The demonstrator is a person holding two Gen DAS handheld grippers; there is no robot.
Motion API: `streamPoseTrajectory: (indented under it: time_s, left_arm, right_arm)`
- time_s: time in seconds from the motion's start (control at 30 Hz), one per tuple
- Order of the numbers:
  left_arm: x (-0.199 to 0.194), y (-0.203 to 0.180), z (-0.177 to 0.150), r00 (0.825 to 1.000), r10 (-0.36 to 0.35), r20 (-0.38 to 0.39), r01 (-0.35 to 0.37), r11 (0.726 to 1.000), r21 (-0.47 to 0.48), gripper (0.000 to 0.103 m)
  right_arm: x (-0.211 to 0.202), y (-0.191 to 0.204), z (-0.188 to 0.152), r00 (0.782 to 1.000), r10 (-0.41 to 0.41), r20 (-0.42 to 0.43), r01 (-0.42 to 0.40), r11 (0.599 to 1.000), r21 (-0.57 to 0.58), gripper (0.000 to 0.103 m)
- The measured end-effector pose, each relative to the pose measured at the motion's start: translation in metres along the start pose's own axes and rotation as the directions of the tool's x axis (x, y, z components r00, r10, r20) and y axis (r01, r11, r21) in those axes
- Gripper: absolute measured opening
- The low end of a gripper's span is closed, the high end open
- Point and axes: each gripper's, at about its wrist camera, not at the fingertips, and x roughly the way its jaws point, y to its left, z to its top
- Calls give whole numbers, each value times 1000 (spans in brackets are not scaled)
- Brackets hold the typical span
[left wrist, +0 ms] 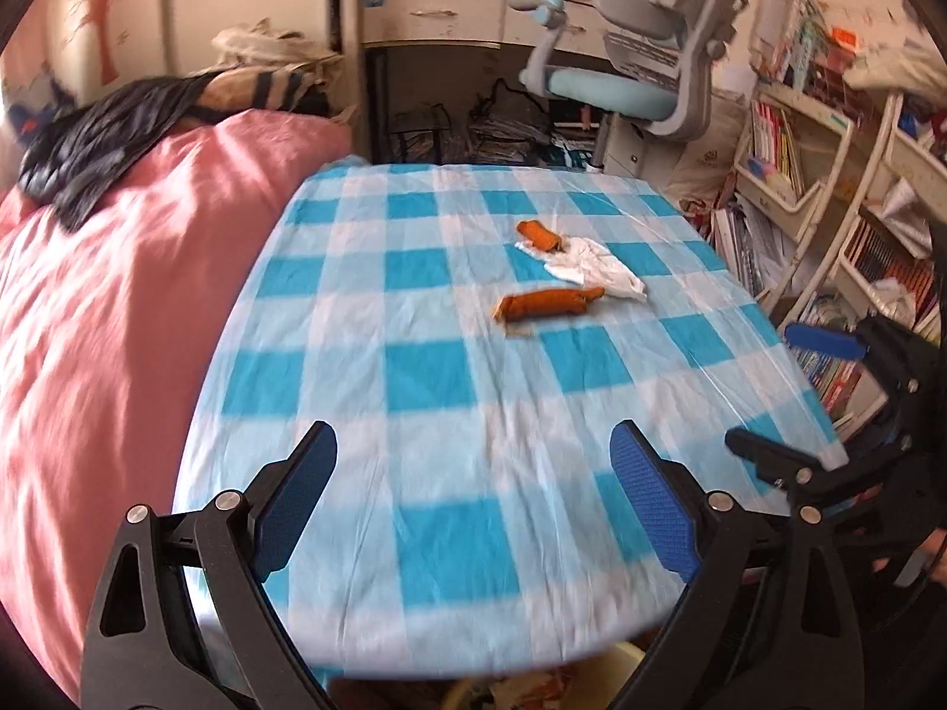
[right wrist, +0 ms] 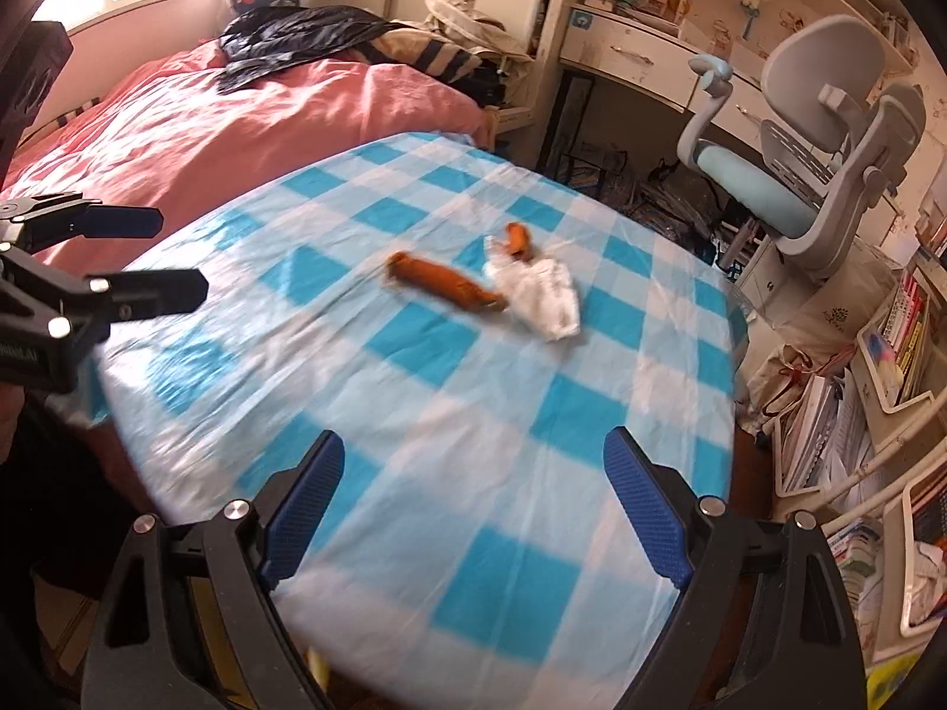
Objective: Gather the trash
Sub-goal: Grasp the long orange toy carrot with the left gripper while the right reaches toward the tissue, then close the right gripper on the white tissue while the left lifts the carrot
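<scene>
On the blue-and-white checked tablecloth (left wrist: 426,378) lie a long orange wrapper (left wrist: 547,303), a short orange piece (left wrist: 538,235) and a crumpled white tissue (left wrist: 598,272), close together past the table's middle. My left gripper (left wrist: 473,435) hovers open over the near part of the table, well short of them, with nothing between its fingers. The right gripper (left wrist: 763,387) shows at the right edge. In the right wrist view the long wrapper (right wrist: 444,284), short piece (right wrist: 517,239) and tissue (right wrist: 547,296) lie ahead of my open, empty right gripper (right wrist: 473,439). The left gripper (right wrist: 182,253) is at the left.
A bed with a pink cover (left wrist: 100,296) runs along the table's left side, dark clothes (right wrist: 296,29) piled on it. Beyond the table stand a grey-and-blue office chair (right wrist: 817,136) and a desk (left wrist: 438,18). Crowded bookshelves (left wrist: 828,189) fill the right.
</scene>
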Motion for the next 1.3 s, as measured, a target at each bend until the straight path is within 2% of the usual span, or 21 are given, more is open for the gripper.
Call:
streamPoseTrajectory:
  time_s: [0.07,0.13,0.2,0.37,0.4,0.47,0.5,0.53,0.6,0.83,0.93,1.03,1.2,1.27,1.3]
  left_arm:
    - [20,-13,21,1000,13,10,-13,997,82,90]
    - [44,-27,39,1000,9,18,-12,985,173,90]
    - [67,-38,51,1000,9,2,-9,971,239,90]
    - [121,-50,64,996,-20,-82,44,951,306,87]
    - [129,-52,65,995,-24,-96,54,944,326,83]
    - [141,-56,64,989,-40,-141,88,931,353,59]
    - [147,-55,64,983,-44,-177,106,928,356,37]
    - [147,-54,64,984,-30,-173,94,923,373,23]
    - [144,-50,67,975,-64,-215,143,917,373,12]
    - [129,-25,81,967,-84,-239,166,922,349,12]
    - [122,-8,93,973,-91,-212,152,944,294,12]
    - [120,5,104,979,-89,-181,128,968,217,12]
    - [121,10,110,985,-69,-158,96,981,168,12]
    - [120,9,112,986,-79,-147,102,983,153,12]
    - [118,9,113,986,-86,-142,107,983,149,12]
  right_arm:
    - [15,-19,10,1000,2,-1,-2,999,41,85]
    - [29,-34,18,1000,11,-7,-11,997,79,77]
    - [38,-42,25,1000,5,-8,-4,996,89,75]
    - [58,-57,37,1000,10,-17,-7,992,127,71]
    - [61,-58,38,1000,20,-20,-17,991,134,71]
    - [69,-59,42,999,30,-23,-27,991,131,71]
    - [73,-58,44,999,32,-24,-29,992,125,71]
    - [77,-57,47,999,36,-23,-33,992,121,71]
    - [85,-56,53,999,43,-24,-40,992,116,71]
    - [106,-51,74,998,60,-8,-58,992,111,71]
    - [114,-53,81,999,44,-6,-43,992,117,71]
    - [125,-58,84,999,29,-43,-22,990,140,71]
    - [137,-58,81,994,13,-111,0,993,119,71]
    - [145,-58,76,987,43,-153,-23,992,126,65]
    - [144,-60,75,987,76,-144,-54,987,150,55]
